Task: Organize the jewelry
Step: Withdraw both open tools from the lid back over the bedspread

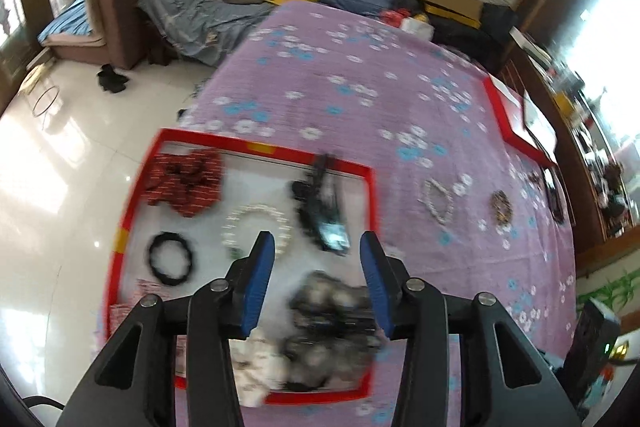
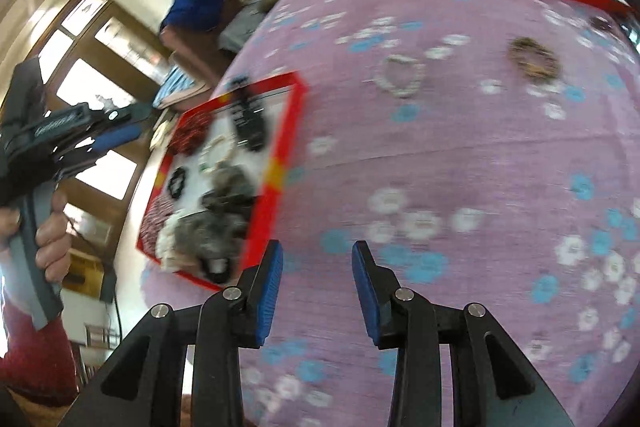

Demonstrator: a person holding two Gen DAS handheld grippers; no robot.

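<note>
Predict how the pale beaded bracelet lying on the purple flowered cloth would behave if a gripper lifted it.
The pale beaded bracelet lies as a slightly uneven loop, so it probably sags and dangles rather than keeping its shape. Its small smooth-looking beads may slip between the blue gripper pads. It looks light, though blur hides detail.

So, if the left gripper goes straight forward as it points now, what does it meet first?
Probably the grey-black fluffy hair tie in the red-rimmed tray: it lies between the open jaws of the left gripper. Depth is unclear; the image is blurred.
</note>
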